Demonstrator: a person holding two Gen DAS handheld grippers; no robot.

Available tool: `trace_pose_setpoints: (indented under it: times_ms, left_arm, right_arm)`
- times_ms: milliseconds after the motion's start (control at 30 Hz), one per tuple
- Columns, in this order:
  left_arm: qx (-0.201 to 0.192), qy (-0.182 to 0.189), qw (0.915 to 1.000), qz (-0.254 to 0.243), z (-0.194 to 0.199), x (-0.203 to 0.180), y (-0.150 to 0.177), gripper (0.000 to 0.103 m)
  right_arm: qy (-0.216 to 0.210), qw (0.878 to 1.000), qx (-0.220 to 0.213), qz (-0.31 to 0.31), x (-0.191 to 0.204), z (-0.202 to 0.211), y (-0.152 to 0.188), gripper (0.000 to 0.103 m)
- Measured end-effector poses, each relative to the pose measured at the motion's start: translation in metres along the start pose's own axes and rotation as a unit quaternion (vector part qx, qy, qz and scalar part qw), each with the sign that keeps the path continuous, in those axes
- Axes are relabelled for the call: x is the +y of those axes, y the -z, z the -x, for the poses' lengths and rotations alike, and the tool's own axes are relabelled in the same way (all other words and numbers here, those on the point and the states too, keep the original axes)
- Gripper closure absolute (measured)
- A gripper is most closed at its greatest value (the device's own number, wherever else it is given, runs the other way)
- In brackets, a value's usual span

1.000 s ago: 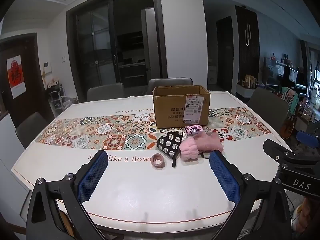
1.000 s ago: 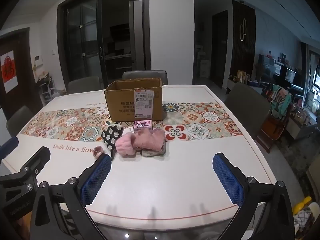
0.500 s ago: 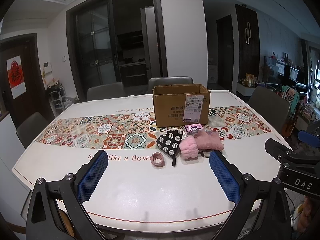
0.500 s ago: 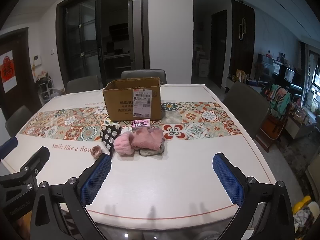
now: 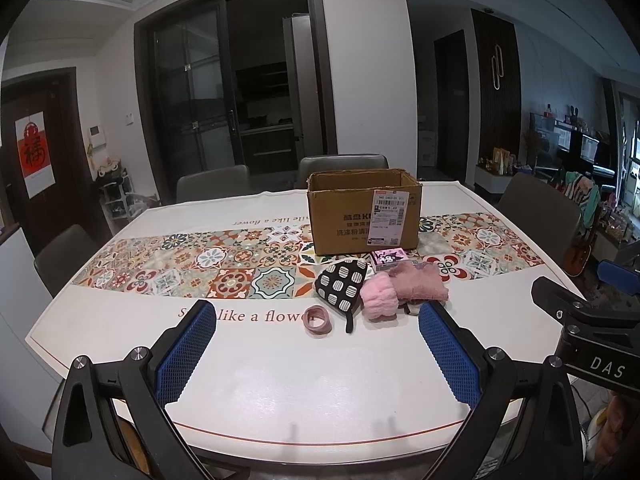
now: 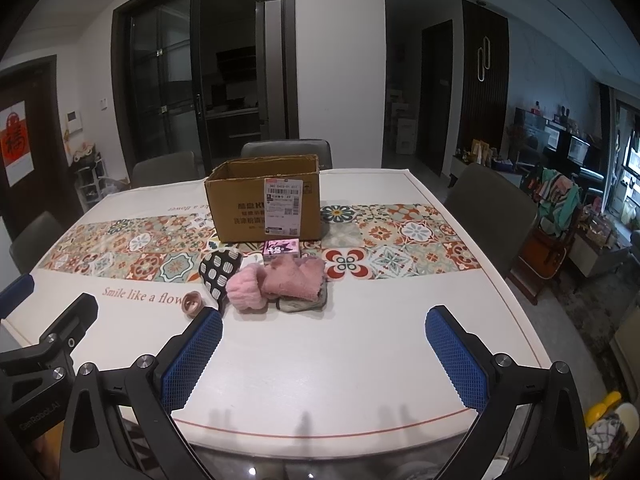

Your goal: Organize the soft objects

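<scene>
At frame bottom of the left wrist view, left gripper (image 5: 316, 354) is spread wide with nothing between the blue pads (image 5: 185, 354), hovering over the near edge of the table (image 5: 280, 384). Right gripper (image 6: 325, 356) is the same in its own view: released, empty, low in frame.

Soft stuff sits mid-frame in a tight cluster on the table, just in front of the cardboard box (image 5: 363, 211). In the left view, left to right: hair tie (image 5: 317, 319) a bit apart, black-and-white pouch (image 5: 341, 283), light pink fluffy ball (image 5: 378, 301) touching a darker pink towel (image 5: 420, 286). A grey cloth (image 6: 302, 304) lies under the towel, seen in the right view. A small pink carton (image 5: 388, 258) stands between the cluster and the box. Box top is open; contents not visible. Both grippers are well apart from the cluster.
</scene>
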State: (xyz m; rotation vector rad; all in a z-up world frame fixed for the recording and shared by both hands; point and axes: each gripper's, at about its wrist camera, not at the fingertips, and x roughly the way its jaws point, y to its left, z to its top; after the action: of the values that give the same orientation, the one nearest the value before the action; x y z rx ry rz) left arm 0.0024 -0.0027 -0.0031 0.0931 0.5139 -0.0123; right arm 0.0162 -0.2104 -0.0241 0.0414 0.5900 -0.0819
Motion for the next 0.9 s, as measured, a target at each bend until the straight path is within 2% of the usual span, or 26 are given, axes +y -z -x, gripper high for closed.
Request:
trace_pose_setpoints:
  times_ms: [900]
  left_arm:
    - [0.000,0.001,1.0000,-0.004,-0.0013,-0.0035,-0.0039,0.000]
  right_arm:
    - [0.002,1.000,0.000,-0.002,-0.0033,-0.0002,-0.0011,0.000]
